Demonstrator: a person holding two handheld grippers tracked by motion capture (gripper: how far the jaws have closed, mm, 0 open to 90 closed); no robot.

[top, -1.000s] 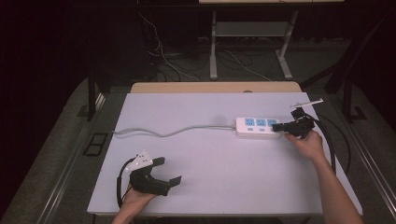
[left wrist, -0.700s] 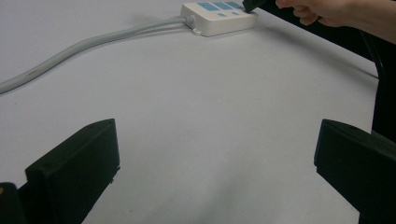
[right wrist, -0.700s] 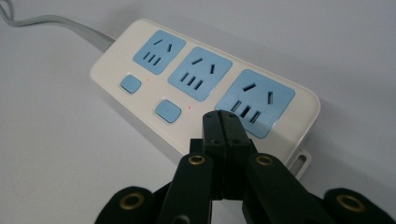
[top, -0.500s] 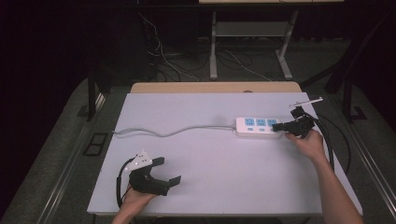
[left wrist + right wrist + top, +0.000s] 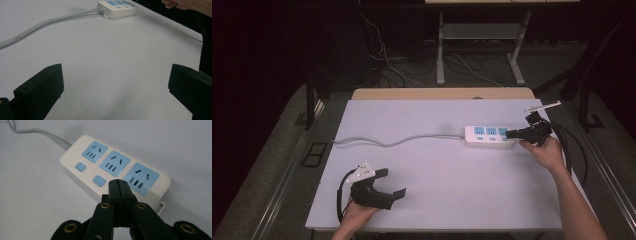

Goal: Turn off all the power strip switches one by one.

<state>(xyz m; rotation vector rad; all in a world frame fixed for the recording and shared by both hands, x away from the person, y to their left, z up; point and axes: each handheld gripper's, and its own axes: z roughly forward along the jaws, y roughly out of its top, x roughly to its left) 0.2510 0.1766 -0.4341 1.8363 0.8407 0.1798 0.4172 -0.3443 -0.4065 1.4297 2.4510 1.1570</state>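
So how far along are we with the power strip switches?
Done: the right hand-held gripper is shut, its tip over the third switch of the power strip. In hand: whether it presses yet is unclear. The other two switches sit uncovered. The left hand-held gripper rests open, apart.

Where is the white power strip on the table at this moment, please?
In the high view the power strip lies right of centre on the table, its cable trailing left, with the shut right hand-held gripper at its right end.

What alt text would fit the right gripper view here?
The right gripper, shut with nothing between its black fingers, points at a white power strip with three blue sockets, its tips over the nearest switch spot. The strip's grey cord trails across the white table.
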